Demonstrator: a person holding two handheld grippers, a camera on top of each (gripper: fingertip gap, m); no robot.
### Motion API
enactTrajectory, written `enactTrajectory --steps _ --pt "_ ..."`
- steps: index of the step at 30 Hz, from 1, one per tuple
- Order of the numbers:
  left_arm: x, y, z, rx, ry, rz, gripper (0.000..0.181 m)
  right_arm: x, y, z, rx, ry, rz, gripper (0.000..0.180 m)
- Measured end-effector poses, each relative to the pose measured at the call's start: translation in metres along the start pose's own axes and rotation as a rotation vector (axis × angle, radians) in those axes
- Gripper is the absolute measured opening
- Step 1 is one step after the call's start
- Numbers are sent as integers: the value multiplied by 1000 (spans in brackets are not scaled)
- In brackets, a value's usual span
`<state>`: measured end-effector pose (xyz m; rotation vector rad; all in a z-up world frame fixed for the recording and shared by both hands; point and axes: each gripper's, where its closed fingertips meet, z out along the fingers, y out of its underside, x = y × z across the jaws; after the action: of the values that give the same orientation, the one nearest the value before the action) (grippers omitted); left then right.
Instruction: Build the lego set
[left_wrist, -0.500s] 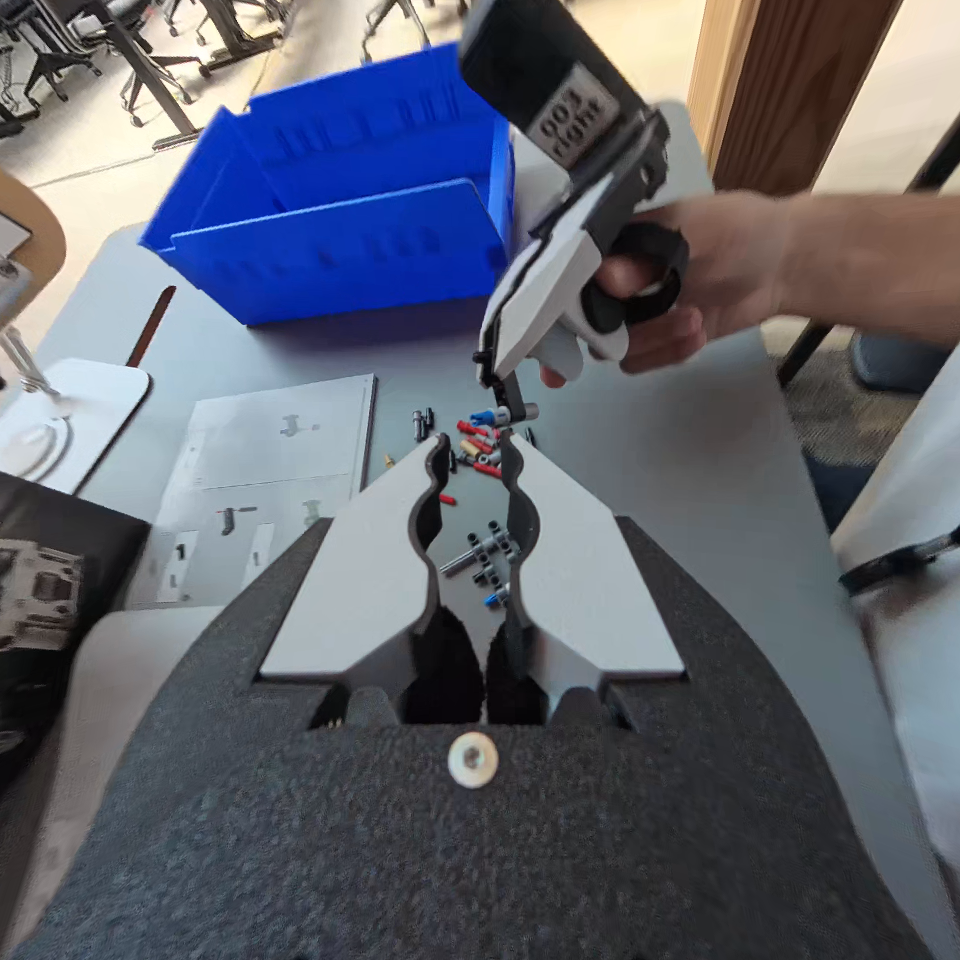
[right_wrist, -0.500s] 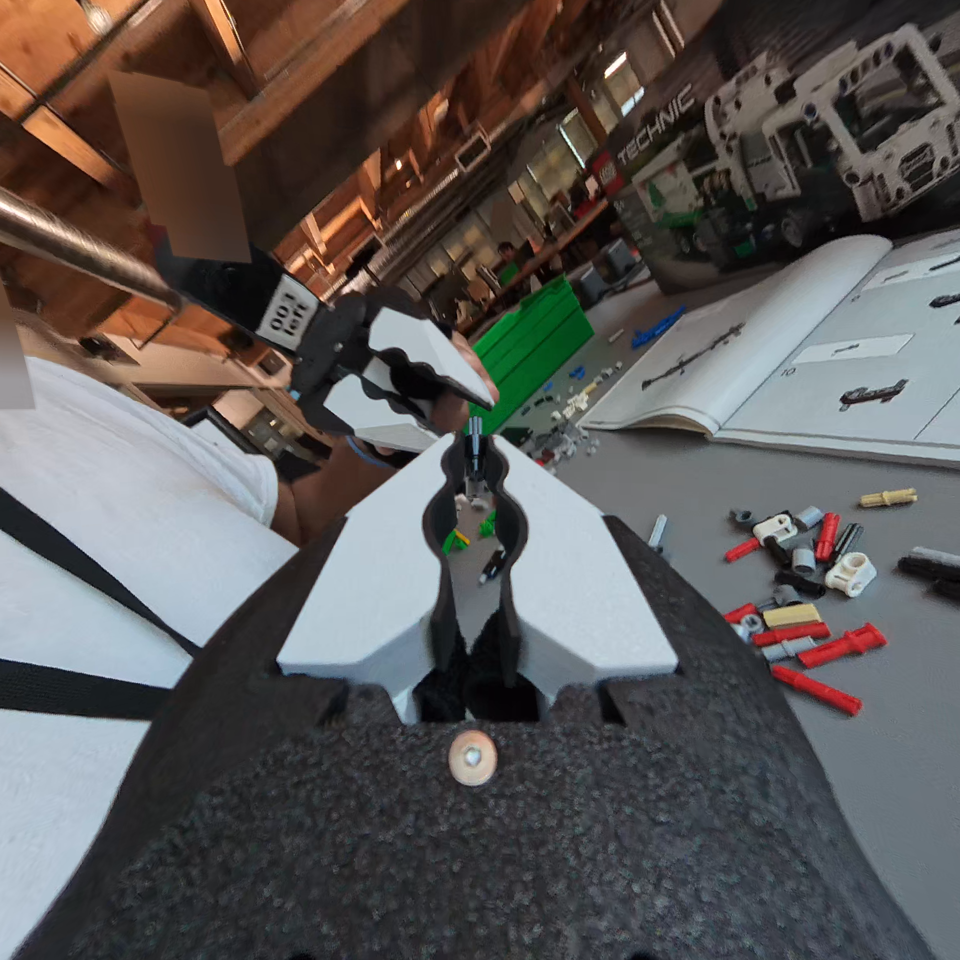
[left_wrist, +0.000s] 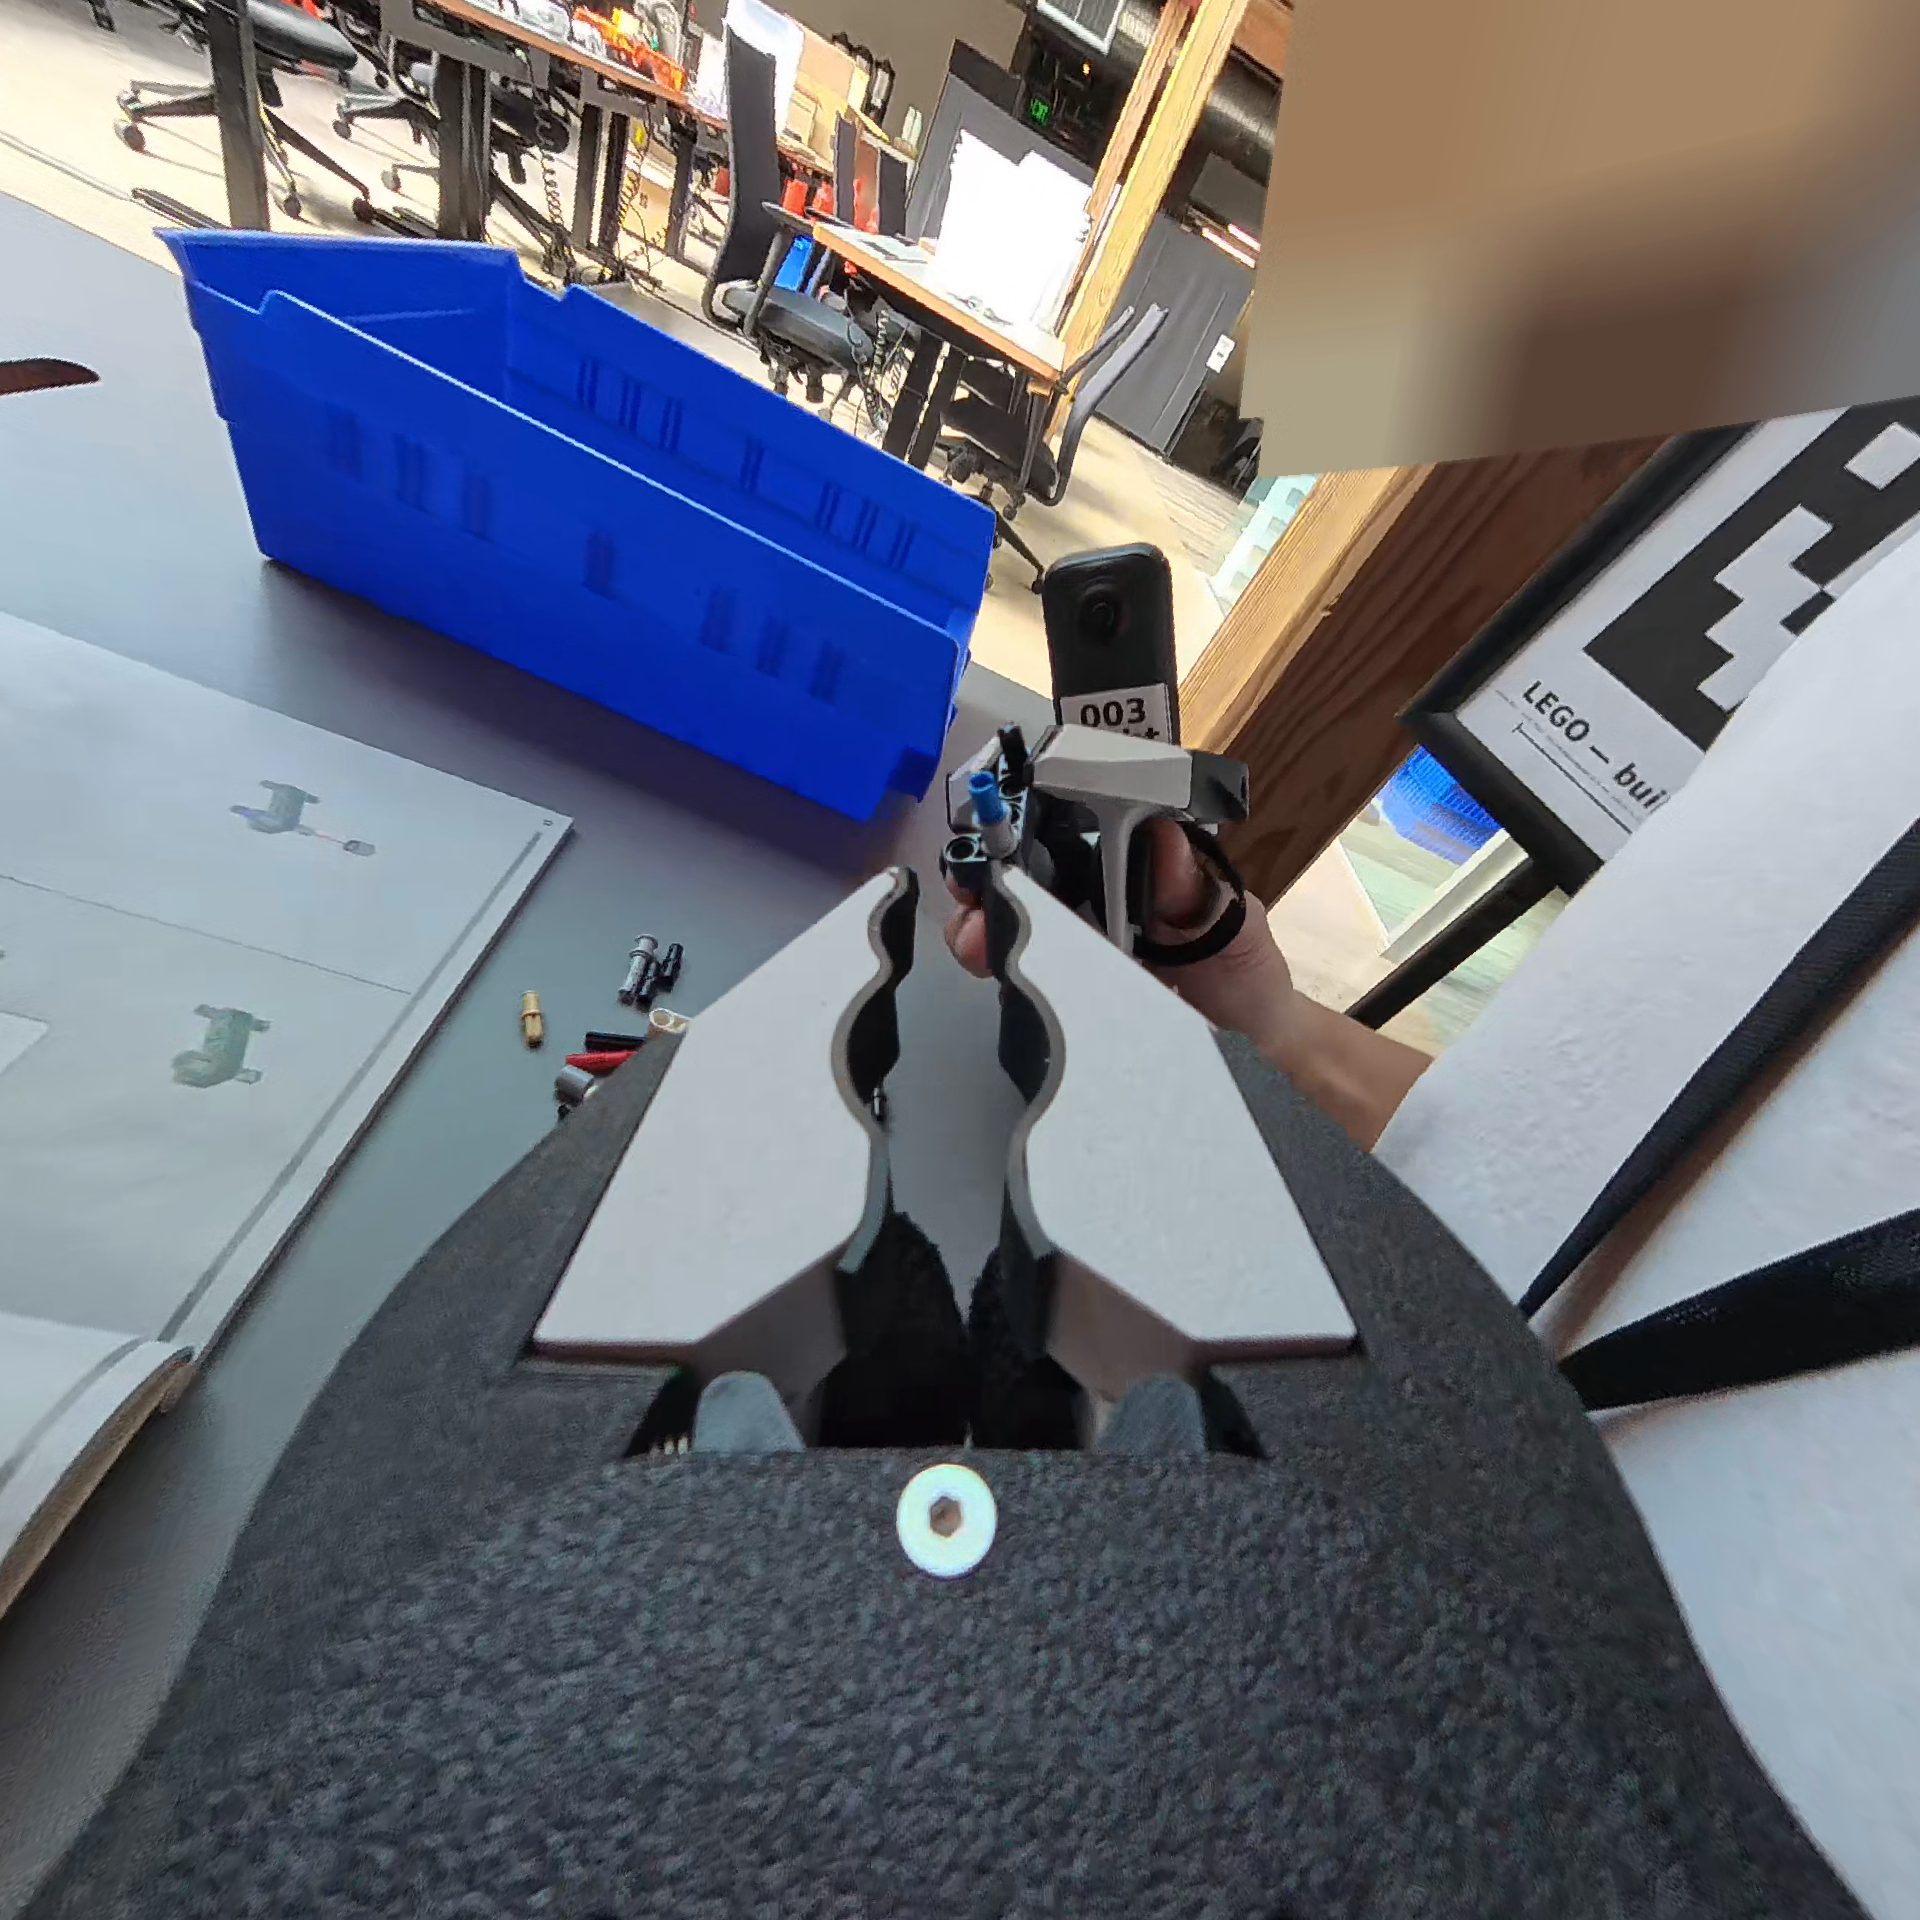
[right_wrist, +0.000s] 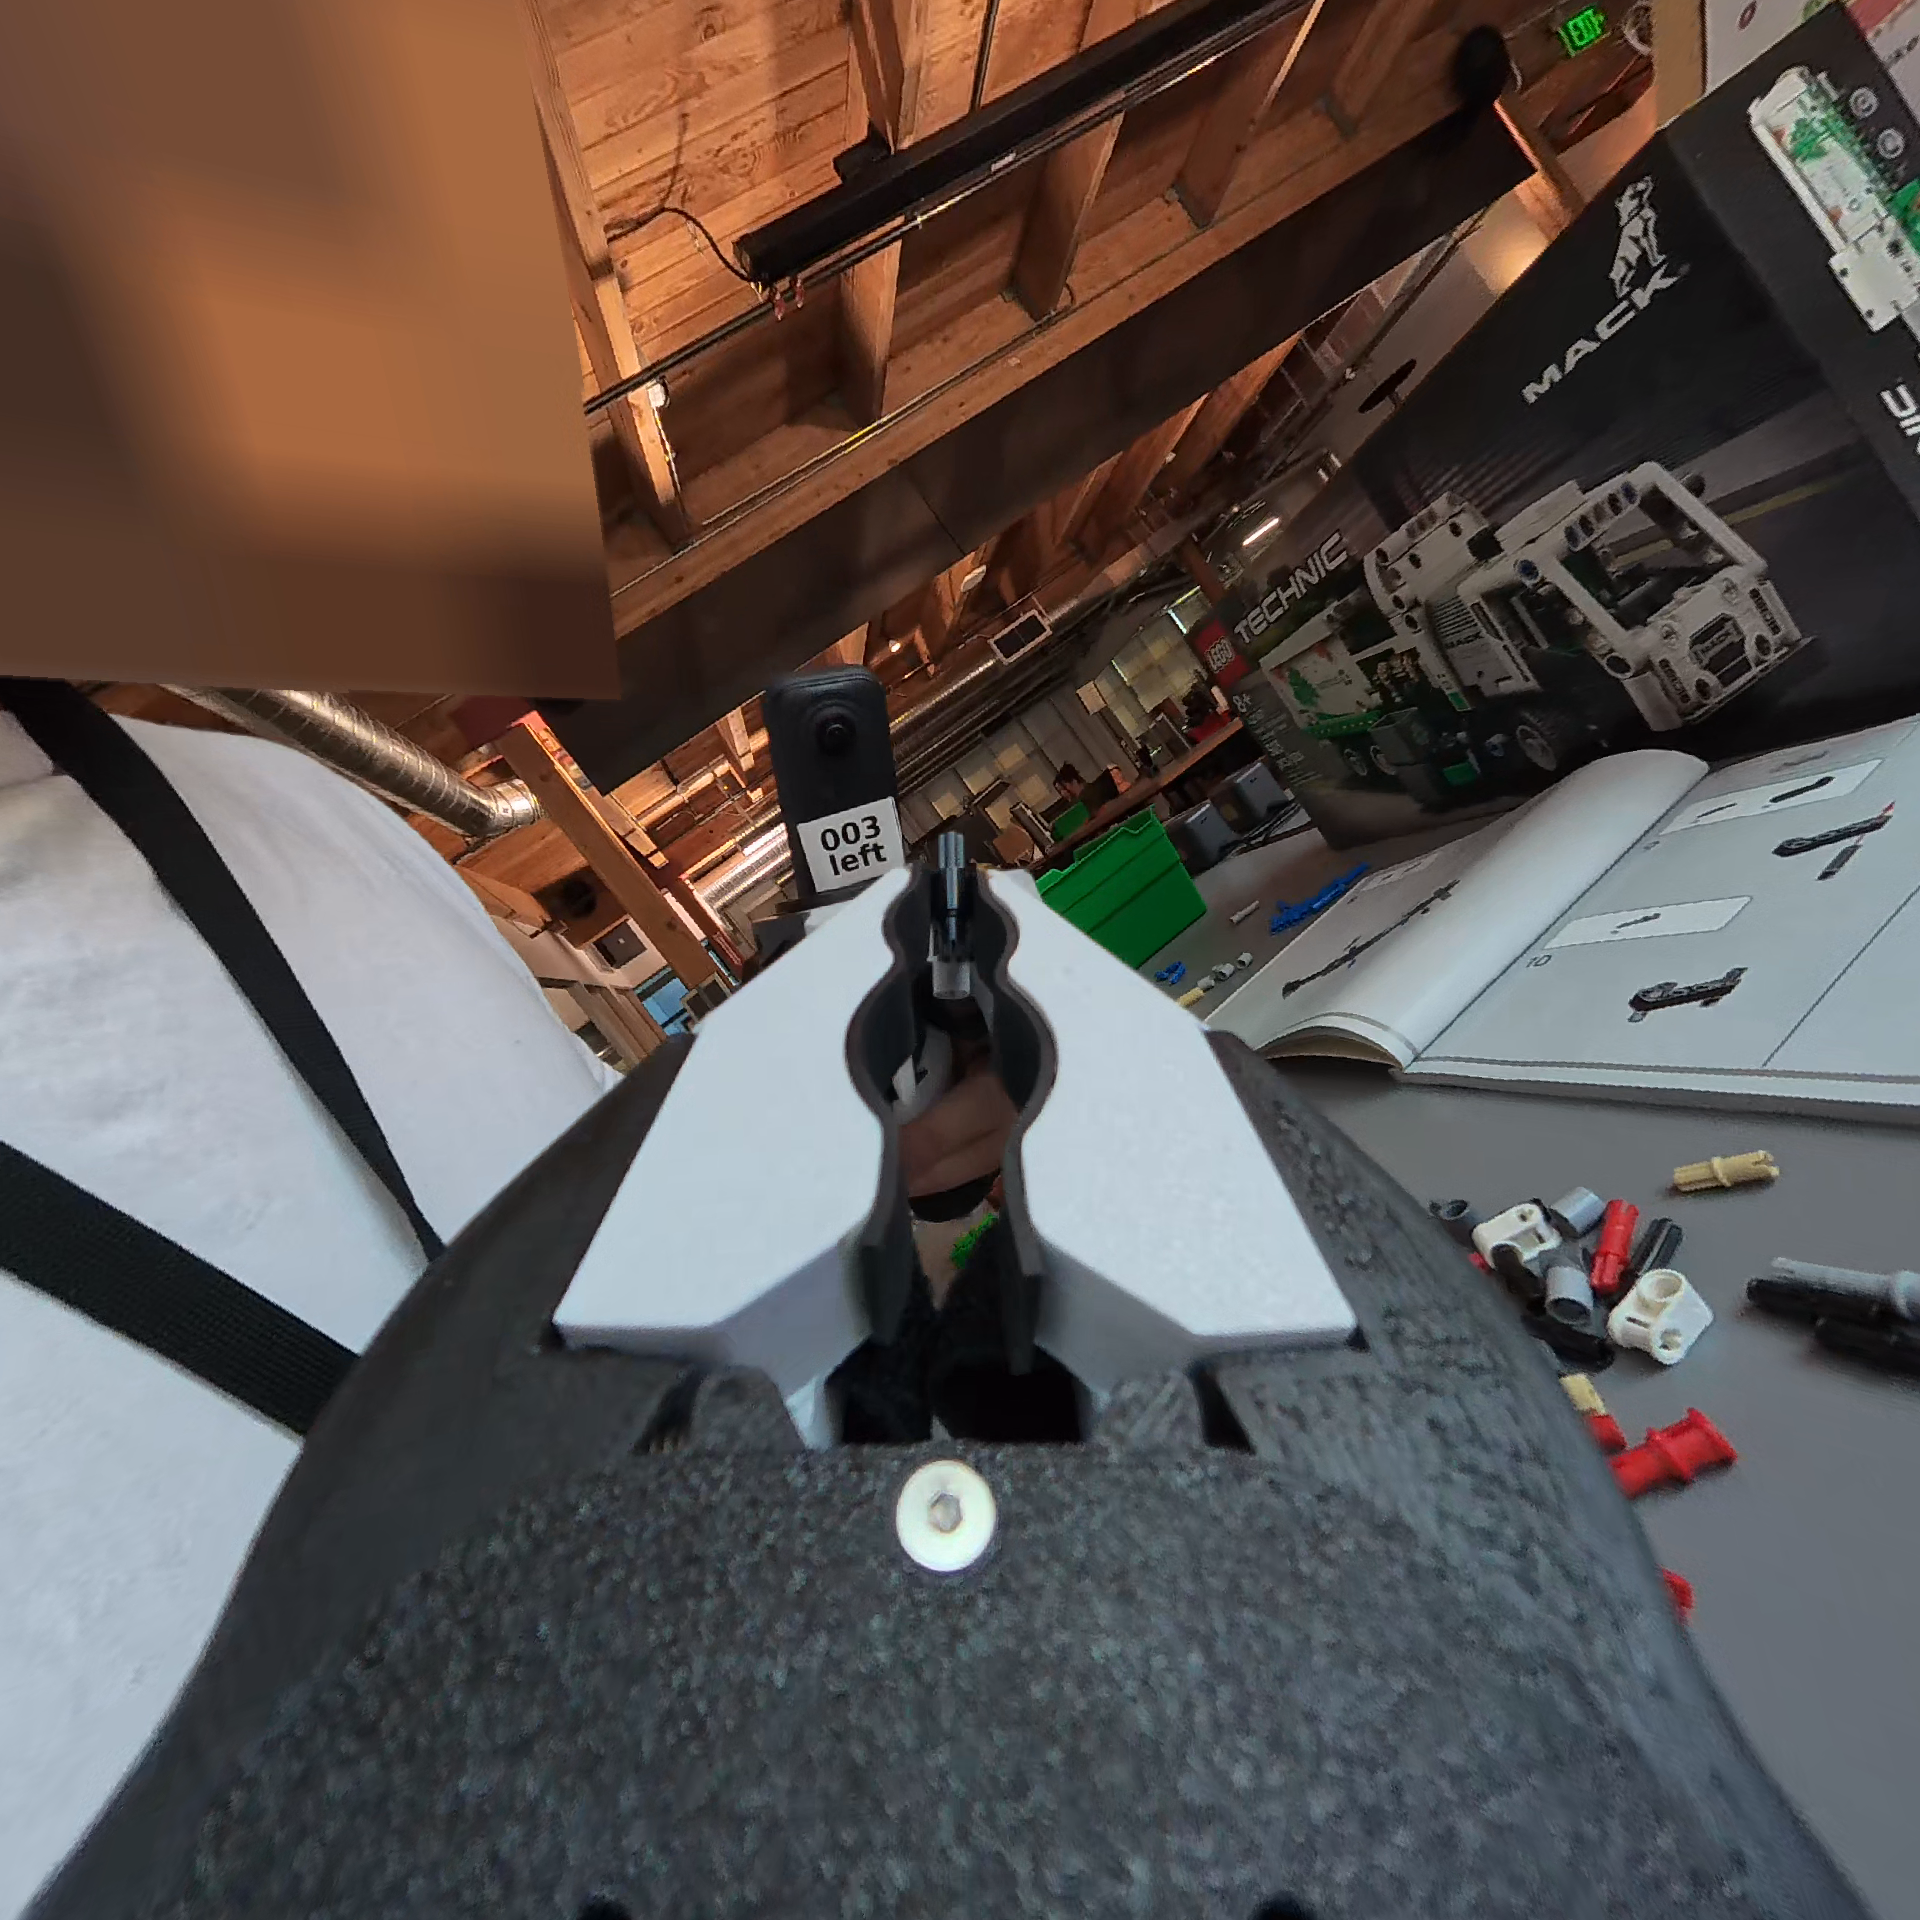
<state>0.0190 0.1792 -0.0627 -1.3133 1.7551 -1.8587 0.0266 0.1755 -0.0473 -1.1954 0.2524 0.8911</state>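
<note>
1. Step: mid-air mating. Right gripper (right_wrist: 948, 904), centre of the right view, is clamped on a small dark assembly (right_wrist: 950, 914) with a black pin sticking out past the tips.
2. In the left view the same assembly (left_wrist: 985, 826) sits centre frame, just above the left gripper's tips: dark beam with a blue pin (left_wrist: 982, 800) and a grey one in it.
3. Left gripper (left_wrist: 951, 904): jaws apart, nothing between them, lined up facing the right one.
4. Next move (my read): bring the left gripper in and close it on the free end of the assembly, to brace it or regrip. Needs tight alignment; the part is tiny and the pins could pop loose.
5. Counts:
   - 2 grippers
   - 1 held assembly
   - 1 blue bin (left_wrist: 582, 520), upper left of the left view
   - 1 open manual (right_wrist: 1621, 935), right side of the right view
   - 1 set box (right_wrist: 1558, 582), upper right
   - 1 green bin (right_wrist: 1122, 904), mid frame, far off
6. Loose parts (right_wrist: 1579, 1278) at right edge on the table (right_wrist: 1455, 1132): a dozen-plus red, grey, black, white and tan; too clustered for an exact count.
</note>
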Motion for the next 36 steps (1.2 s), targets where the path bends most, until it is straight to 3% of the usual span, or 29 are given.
enactTrajectory --steps 14,15,25,28,31,36 --pt "3 -1 8 21 -20 -28 13 4 8 -3 -48 48 -19 5" --pt "4 0 7 19 -31 -13 6 4 9 -4 -54 55 -24 5" --pt "16 -2 -14 46 -95 25 0 -3 15 -4 -75 25 1 5" --pt "17 0 -18 48 -118 35 0 -9 19 -2 -92 -6 8 5" --pt "21 4 -19 45 -112 25 11 -10 25 0 -115 -6 0 6" --pt "31 11 -22 37 -110 56 6 -24 34 4 -153 -97 71 5"
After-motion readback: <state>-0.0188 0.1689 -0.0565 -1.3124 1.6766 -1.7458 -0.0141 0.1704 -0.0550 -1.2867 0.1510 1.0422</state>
